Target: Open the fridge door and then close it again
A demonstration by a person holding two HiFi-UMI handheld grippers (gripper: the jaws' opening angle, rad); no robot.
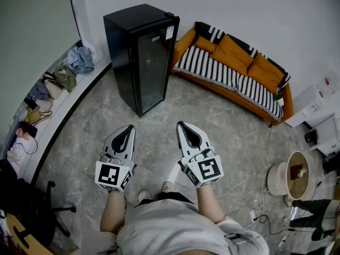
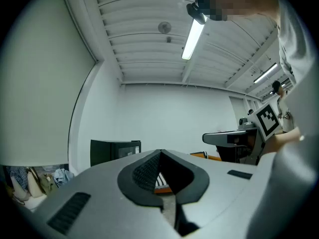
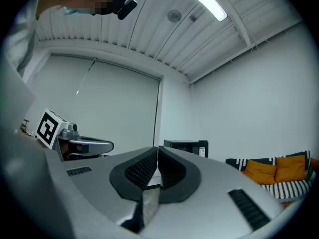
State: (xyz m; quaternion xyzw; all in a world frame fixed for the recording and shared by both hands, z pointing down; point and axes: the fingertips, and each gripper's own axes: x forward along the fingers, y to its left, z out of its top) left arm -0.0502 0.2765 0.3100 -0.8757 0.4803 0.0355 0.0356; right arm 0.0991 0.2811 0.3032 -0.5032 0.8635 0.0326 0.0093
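A tall black fridge (image 1: 141,57) with a dark glass door stands by the far wall, door shut. It shows small in the left gripper view as the fridge (image 2: 115,151) and in the right gripper view as the fridge (image 3: 186,147). Both grippers are held side by side well short of it, over the floor. My left gripper (image 1: 129,128) is shut with nothing in it, tips together (image 2: 159,153). My right gripper (image 1: 182,125) also has its jaws closed on nothing, tips meeting (image 3: 157,150).
An orange sofa (image 1: 234,68) with a striped cover stands right of the fridge. Bags and clothes (image 1: 58,81) lie along the left ledge. A chair base (image 1: 56,211) is at lower left. A round pot (image 1: 289,177) and cables sit on the floor at right.
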